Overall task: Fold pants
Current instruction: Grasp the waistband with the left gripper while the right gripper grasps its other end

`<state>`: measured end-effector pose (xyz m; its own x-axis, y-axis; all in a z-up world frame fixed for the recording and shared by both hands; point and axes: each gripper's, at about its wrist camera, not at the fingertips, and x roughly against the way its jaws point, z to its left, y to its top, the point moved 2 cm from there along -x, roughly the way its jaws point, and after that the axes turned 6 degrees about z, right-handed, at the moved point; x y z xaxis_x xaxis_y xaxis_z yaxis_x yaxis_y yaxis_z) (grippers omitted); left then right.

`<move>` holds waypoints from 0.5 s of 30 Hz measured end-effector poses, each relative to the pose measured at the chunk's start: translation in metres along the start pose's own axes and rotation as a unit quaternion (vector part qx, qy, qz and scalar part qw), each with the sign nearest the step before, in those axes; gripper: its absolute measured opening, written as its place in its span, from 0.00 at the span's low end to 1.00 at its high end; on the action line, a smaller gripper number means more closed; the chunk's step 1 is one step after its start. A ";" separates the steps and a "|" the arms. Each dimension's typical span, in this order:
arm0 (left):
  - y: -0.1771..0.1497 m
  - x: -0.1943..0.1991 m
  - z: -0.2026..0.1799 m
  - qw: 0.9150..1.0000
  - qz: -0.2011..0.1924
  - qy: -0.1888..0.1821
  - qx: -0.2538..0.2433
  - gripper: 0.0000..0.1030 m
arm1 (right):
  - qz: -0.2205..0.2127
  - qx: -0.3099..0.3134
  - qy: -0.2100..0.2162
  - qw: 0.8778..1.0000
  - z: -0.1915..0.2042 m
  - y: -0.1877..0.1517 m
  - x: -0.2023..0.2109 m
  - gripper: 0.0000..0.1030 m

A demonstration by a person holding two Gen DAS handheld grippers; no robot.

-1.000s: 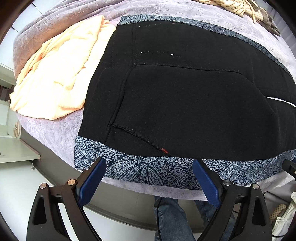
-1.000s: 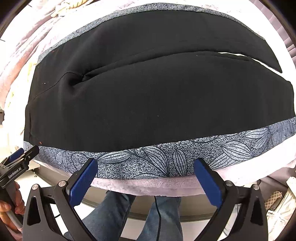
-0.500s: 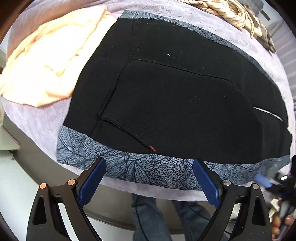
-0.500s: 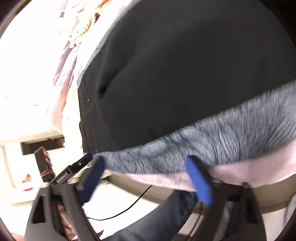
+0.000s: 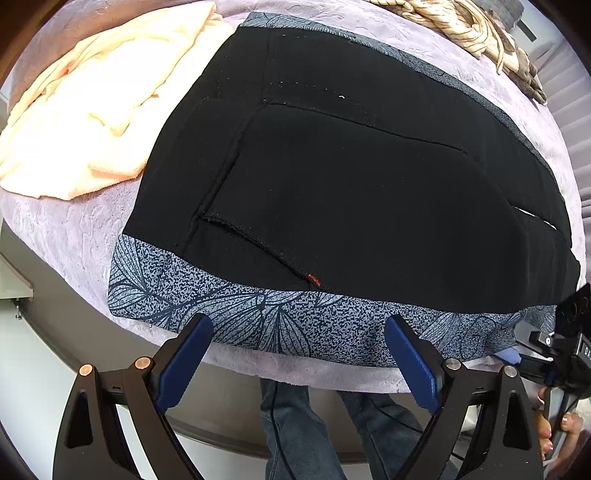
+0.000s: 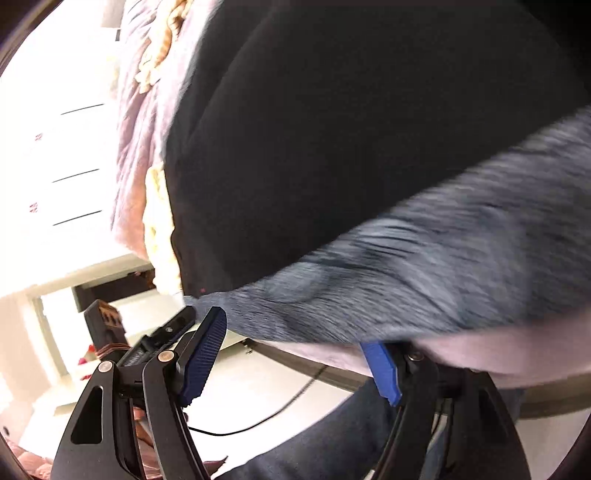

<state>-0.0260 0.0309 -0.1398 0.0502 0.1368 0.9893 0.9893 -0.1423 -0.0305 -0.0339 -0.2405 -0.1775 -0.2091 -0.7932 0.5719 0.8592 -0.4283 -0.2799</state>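
Note:
Black pants (image 5: 351, 177) with a grey leaf-print side band (image 5: 258, 317) lie flat on a lilac-covered table (image 5: 74, 229). My left gripper (image 5: 299, 339) is open, its blue pads just short of the near leaf-print band, close to the waist end. My right gripper (image 6: 295, 343) is open and tilted, right at the same band (image 6: 424, 273); its view is blurred. The right gripper also shows at the right edge of the left wrist view (image 5: 546, 354).
A peach towel (image 5: 85, 110) lies left of the pants. A beige knitted garment (image 5: 469, 26) lies at the far edge. The table's dark rim (image 5: 229, 428) and the person's jeans (image 5: 295, 424) are below the grippers.
The right gripper has swung left and rolled, closing in on the leaf-print band. The left gripper has shifted slightly nearer the waist end. Both stayed open.

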 end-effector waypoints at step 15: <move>-0.020 -0.008 0.056 0.967 -0.004 -0.217 0.134 0.92 | -0.005 0.056 0.091 0.994 0.088 0.011 -0.007 0.32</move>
<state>-0.0388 0.0873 -0.1548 0.0370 0.5444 0.8380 0.9869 0.1120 -0.1164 0.0182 -0.2013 -0.1163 -0.2908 -0.8586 0.4221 0.9011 -0.3941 -0.1809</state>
